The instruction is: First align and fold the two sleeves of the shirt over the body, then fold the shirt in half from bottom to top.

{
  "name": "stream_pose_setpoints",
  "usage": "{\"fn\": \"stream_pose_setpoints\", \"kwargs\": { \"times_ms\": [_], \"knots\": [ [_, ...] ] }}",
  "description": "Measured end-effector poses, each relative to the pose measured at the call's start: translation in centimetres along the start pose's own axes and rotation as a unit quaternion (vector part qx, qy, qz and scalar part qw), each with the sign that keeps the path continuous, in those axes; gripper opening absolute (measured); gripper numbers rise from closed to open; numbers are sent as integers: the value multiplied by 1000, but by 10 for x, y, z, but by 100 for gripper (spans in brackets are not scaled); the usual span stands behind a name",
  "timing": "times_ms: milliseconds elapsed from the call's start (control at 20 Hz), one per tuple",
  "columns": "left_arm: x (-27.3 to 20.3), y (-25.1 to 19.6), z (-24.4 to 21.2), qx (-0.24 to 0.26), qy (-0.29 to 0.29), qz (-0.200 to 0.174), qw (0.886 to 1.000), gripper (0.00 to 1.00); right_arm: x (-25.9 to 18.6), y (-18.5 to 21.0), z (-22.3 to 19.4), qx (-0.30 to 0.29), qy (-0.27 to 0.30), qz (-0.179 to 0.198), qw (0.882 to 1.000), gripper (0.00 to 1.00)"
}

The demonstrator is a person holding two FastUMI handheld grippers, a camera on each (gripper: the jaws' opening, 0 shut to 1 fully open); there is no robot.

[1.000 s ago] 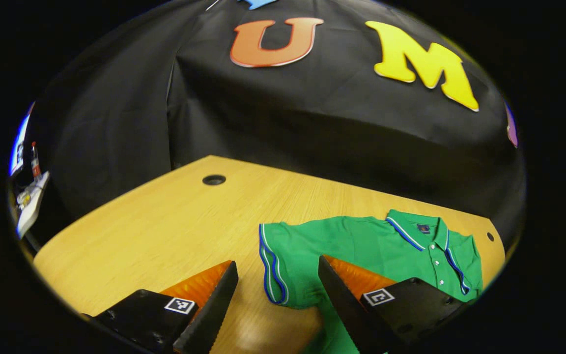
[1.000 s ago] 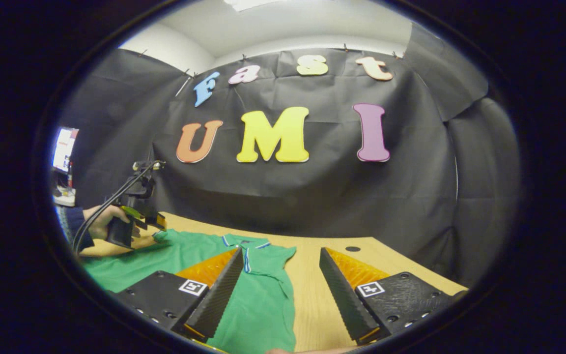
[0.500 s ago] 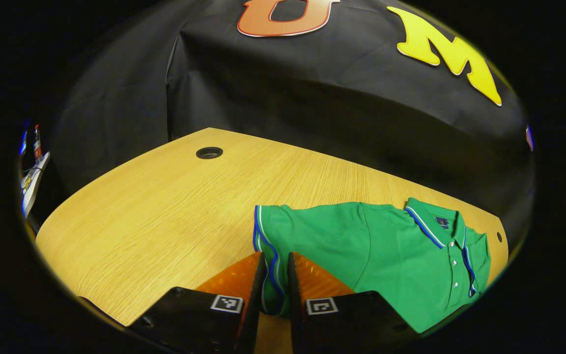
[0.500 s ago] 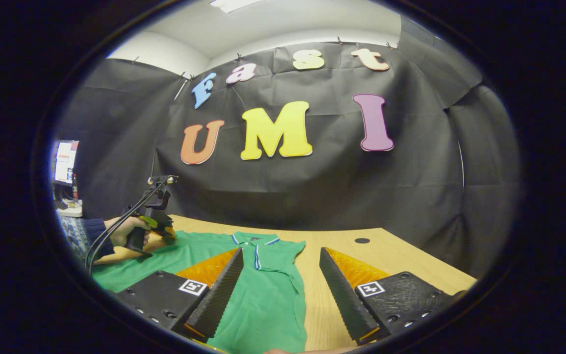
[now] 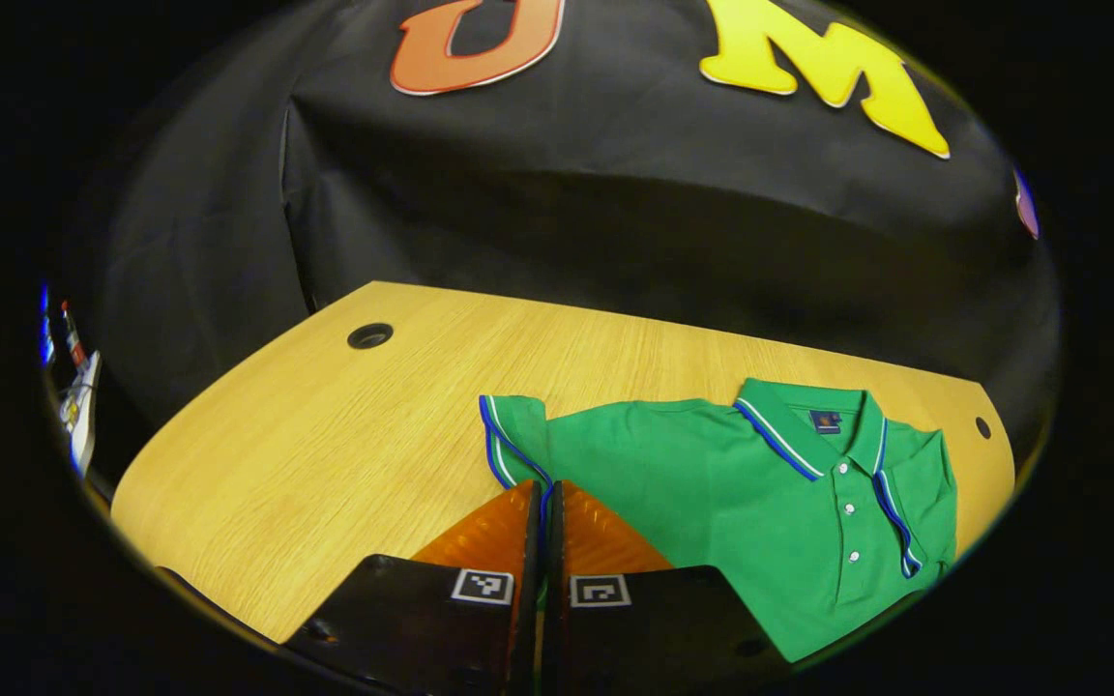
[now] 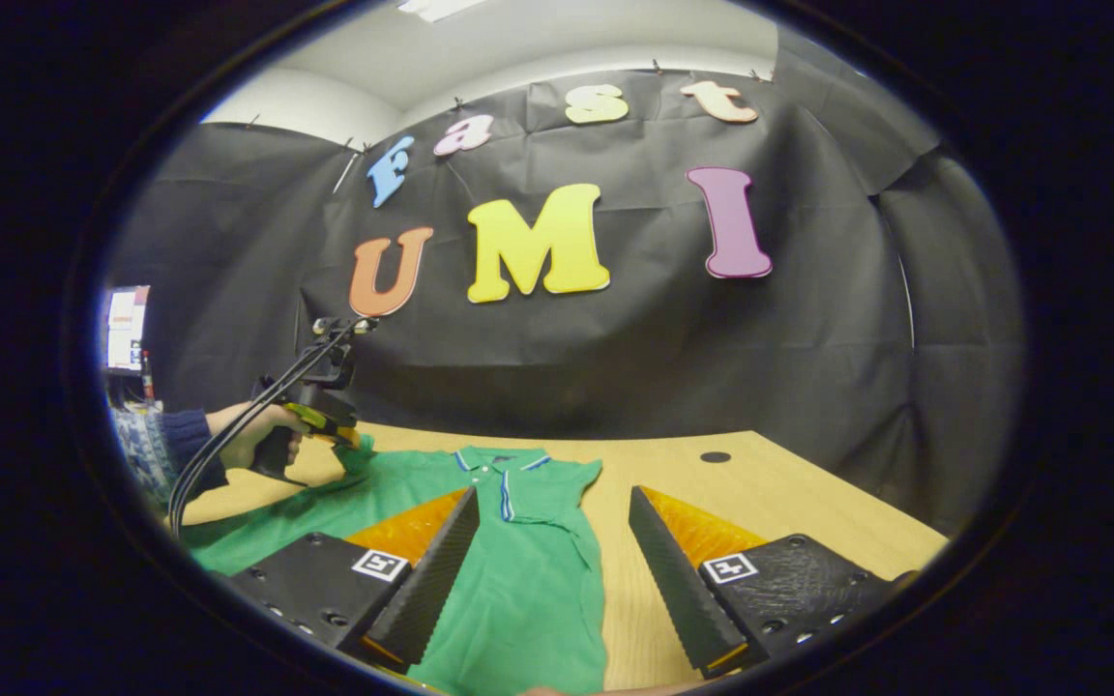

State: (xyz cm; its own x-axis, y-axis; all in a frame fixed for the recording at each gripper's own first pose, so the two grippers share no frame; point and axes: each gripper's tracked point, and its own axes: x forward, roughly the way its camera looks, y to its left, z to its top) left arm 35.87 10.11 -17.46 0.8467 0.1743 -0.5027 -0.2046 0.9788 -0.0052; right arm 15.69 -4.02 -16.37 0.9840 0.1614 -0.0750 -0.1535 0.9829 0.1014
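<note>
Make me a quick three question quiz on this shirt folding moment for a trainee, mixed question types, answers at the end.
1. True or false: the left gripper is shut on the sleeve of the green polo shirt.
2. The right gripper is: A) open above the shirt, B) shut on the collar, C) resting on the table.
3. Fill in: the sleeve's cuff is trimmed in ____ and white.

Key: 1 true; 2 A; 3 blue.

The shirt [image 5: 731,493] hem runs off the lower edge; its sleeve [image 5: 511,440] cuff end hides between the left claw [image 5: 545,503] fingers.
</note>
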Motion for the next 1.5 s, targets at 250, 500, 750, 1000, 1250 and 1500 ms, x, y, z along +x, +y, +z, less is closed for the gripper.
{"fn": "stream_pose_setpoints", "kwargs": {
  "times_ms": [250,500,750,1000,1250,1500],
  "knots": [
    [-13,-60,8,51,-6,-26,998,9,3,12,3,1,11,7,1000,93],
    [-45,-108,20,68,-44,-72,994,90,-13,25,12,-20,2,7,1000,93],
    [-105,-104,28,47,-86,-75,992,100,-41,24,32,-36,-15,-11,999,93],
    [-184,-75,11,26,-127,-92,987,100,-81,10,51,-57,-29,-40,997,96],
    [-252,-26,-34,8,-155,-90,984,100,-120,6,44,-67,-18,-51,996,95],
    [-286,24,-111,-22,-145,-60,987,100,-143,4,0,-68,21,-50,996,93]
  ]
}}
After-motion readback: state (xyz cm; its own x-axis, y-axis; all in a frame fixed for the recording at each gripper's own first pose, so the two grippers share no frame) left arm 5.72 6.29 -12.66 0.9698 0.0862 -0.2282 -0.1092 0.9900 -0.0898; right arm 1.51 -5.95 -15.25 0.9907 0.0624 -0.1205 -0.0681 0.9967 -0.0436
